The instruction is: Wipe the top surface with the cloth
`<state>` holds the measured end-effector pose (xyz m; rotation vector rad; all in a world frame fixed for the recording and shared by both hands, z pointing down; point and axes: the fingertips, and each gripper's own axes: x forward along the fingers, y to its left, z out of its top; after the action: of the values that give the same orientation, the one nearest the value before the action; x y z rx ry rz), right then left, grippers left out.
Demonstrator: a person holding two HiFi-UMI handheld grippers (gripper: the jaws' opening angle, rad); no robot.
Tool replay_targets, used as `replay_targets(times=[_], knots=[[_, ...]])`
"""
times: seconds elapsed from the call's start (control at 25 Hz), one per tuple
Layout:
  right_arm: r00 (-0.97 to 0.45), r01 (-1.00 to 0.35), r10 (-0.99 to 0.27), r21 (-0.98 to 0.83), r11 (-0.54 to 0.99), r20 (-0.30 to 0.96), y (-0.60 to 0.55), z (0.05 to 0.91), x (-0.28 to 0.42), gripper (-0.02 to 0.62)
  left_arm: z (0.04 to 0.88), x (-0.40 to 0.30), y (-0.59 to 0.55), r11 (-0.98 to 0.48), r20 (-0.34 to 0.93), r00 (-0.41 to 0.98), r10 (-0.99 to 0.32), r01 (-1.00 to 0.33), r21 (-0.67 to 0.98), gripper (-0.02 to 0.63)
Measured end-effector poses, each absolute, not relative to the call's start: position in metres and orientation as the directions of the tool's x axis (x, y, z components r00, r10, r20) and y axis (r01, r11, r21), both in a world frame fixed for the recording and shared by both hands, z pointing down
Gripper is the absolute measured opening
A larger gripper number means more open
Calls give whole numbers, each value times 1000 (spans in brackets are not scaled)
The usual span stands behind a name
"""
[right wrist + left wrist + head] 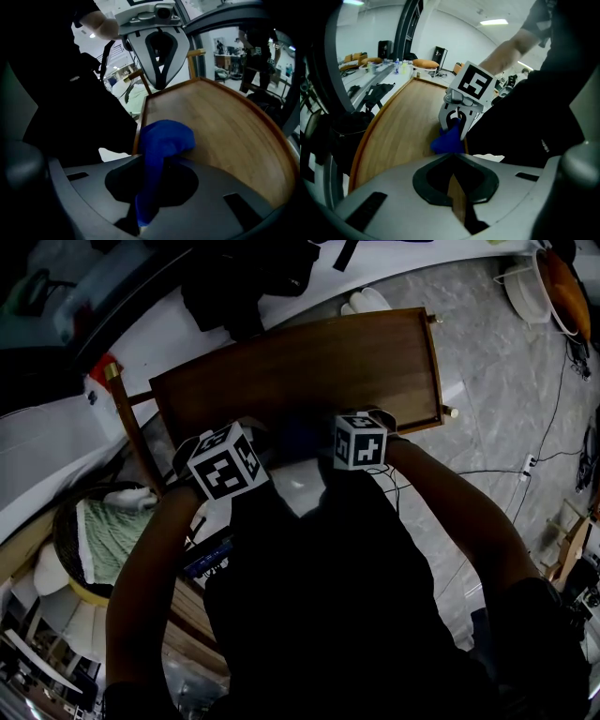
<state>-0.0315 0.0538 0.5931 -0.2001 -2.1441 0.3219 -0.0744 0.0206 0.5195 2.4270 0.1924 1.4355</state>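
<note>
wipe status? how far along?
Done: cloth clamped in right gripper. In hand: cloth at the tabletop's near edge; contact unclear. Left gripper shut, empty, nearby. Left: the wipe itself; the wood shows no trace telling how much is covered.

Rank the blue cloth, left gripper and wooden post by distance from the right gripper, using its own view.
1. blue cloth, clamped by the right gripper.
2. left gripper, facing it, upper centre.
3. wooden post, behind that, slightly right.
</note>
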Motion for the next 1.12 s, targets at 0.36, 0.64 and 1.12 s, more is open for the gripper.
replay_targets(times=[0.36, 0.64, 1.12], knots=[[-613, -91, -90, 43, 995, 785, -136, 536, -12, 63, 466, -48, -123, -979, 821, 571, -34, -185, 89, 9], [-582, -135, -90, 13, 991, 809, -184, 569, 14, 63, 489, -20, -161, -959, 821, 568, -62, -263, 110, 9], [-626, -22, 55, -88, 996, 778, -87, 586, 30, 63, 506, 3, -97, -939, 860, 509, 14, -289, 186, 9]])
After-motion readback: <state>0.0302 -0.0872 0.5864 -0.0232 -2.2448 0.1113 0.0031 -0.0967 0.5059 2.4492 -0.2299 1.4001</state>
